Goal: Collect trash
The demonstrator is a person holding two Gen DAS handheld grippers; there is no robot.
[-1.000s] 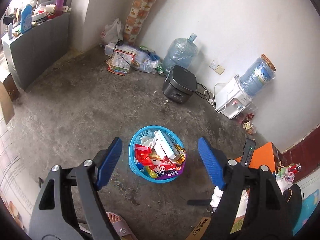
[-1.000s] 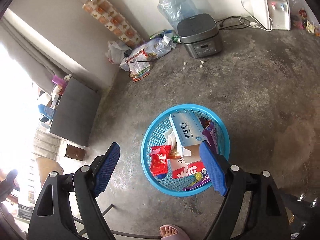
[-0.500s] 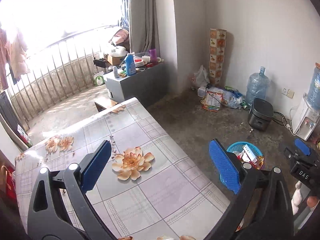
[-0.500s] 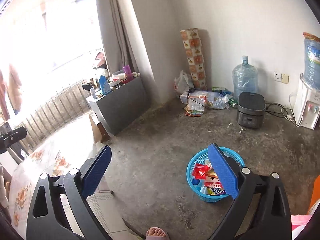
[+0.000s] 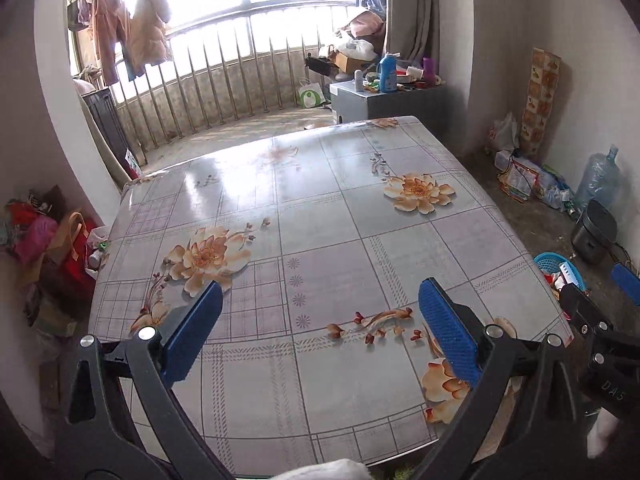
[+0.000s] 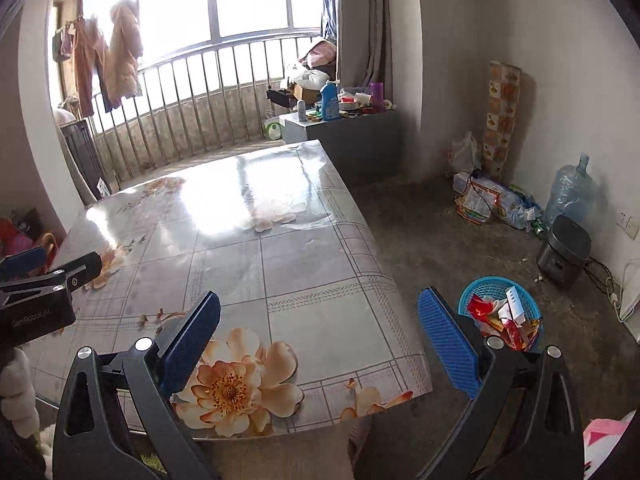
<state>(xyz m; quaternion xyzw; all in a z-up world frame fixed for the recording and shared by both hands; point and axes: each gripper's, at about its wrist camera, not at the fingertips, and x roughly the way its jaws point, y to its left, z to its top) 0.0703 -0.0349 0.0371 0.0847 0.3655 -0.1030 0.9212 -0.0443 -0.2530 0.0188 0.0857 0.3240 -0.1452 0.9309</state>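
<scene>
Both tongs point(image 5: 320, 328) empty, basket point(image 6: 496, 300) upright

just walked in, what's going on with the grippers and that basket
A person holds two grippers over the flowered table, clearing up trash. The left gripper and the right gripper both stand open with nothing between their jaws. The blue basket sits on the floor beside the table, already full of wrappers and a white box. No trash shows on the tabletop in either view.
</scene>
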